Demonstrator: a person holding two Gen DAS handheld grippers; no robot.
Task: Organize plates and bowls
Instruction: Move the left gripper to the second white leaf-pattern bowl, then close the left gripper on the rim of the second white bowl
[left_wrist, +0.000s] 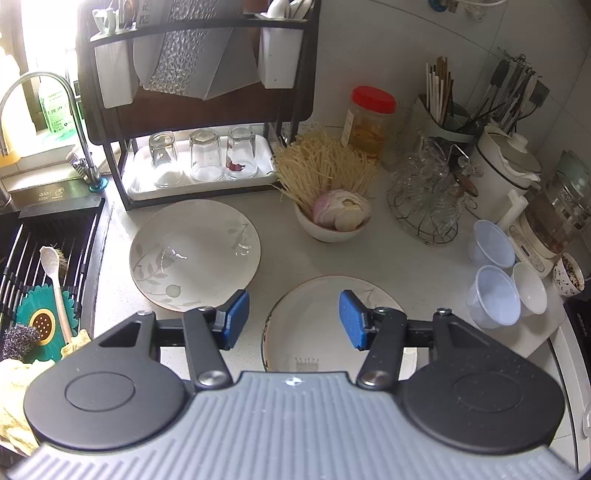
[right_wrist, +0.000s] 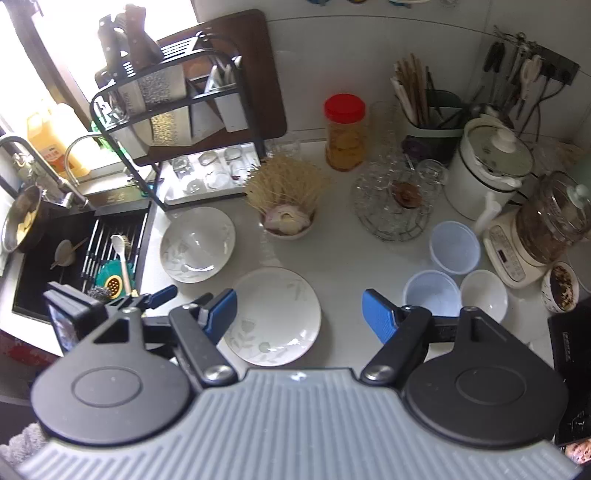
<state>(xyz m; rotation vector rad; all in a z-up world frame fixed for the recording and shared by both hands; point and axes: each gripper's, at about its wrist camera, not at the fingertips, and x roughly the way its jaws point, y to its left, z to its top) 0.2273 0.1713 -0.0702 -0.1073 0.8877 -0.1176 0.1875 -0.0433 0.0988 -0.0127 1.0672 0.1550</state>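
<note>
Two white leaf-patterned plates lie on the counter: a far plate (left_wrist: 195, 253) (right_wrist: 197, 243) near the rack and a near plate (left_wrist: 314, 325) (right_wrist: 275, 315). My left gripper (left_wrist: 294, 319) is open and empty, hovering over the near plate. My right gripper (right_wrist: 300, 314) is open and empty above the near plate's right side; the left gripper also shows in the right wrist view (right_wrist: 162, 295) at the left. Two translucent plastic bowls (right_wrist: 454, 247) (right_wrist: 432, 293) and a small white bowl (right_wrist: 484, 293) stand at the right. They also show in the left wrist view (left_wrist: 493, 295).
A white bowl of onion and noodles (left_wrist: 332, 218) stands mid-counter. A dark dish rack with upturned glasses (left_wrist: 203, 158) is at the back left, the sink (left_wrist: 44, 258) at left. A red-lidded jar (left_wrist: 369, 122), wire basket of glassware (left_wrist: 424, 195), pot and kettle crowd the right.
</note>
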